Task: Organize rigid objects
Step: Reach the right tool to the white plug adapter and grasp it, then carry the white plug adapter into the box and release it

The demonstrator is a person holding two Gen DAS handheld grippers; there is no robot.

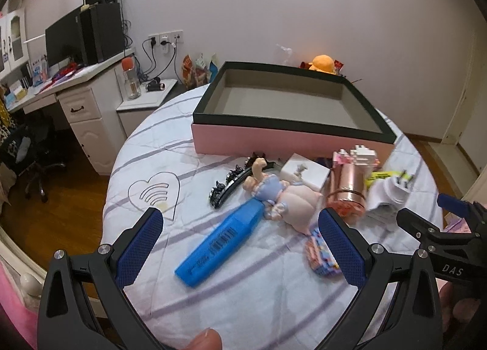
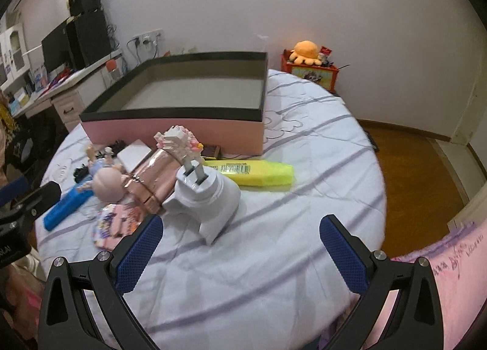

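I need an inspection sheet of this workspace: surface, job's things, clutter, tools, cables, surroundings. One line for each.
Surface: round table under a pale striped cloth.
Job's things: pink box, empty; blue highlighter, yellow highlighter, white plug adapter, rose-gold cylinder, doll, black hair clip, all outside it.
Clutter: patterned packet beside the adapter.
Tools: left tool open, empty; right tool open, empty.
Cables: chargers at wall sockets.
Surroundings: desk, monitor, orange plush.
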